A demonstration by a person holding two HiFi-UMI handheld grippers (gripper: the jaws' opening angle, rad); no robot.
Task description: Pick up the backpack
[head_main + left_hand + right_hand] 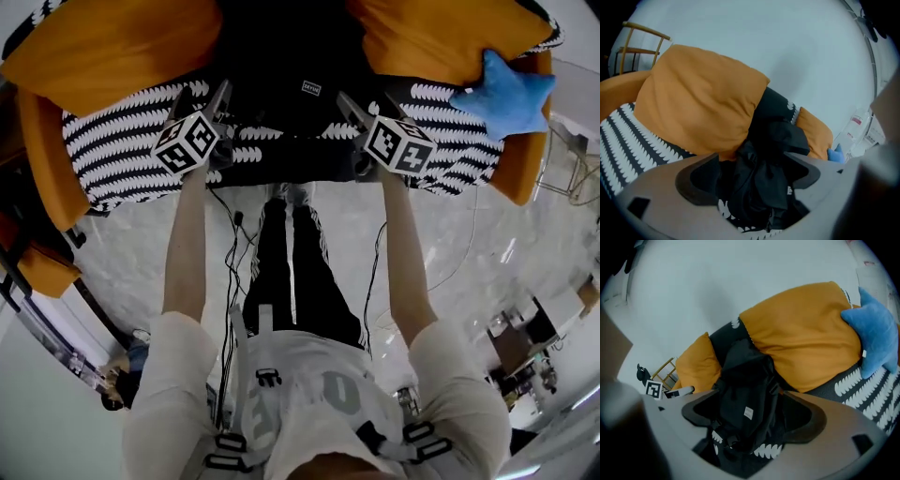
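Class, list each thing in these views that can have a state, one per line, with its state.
left gripper: open, backpack fabric between its jaws.
right gripper: open, jaws apart around the backpack.
backpack: slumped on the sofa between the cushions, not yet lifted.
left orange cushion: propped against the sofa back.
right orange cushion: propped likewise.
blue star plush: resting against the right orange cushion.

Both arms reach straight forward, roughly parallel, bare forearms, white sleeves at the shoulders. Left arm (185,244) ends in the left gripper (201,99), cube on top, jaws pointing ahead. Right arm (405,253) likewise with the right gripper (367,105). Grippers level, well apart. Each gripper's jaws stand wide apart with black backpack (764,178) fabric between them.
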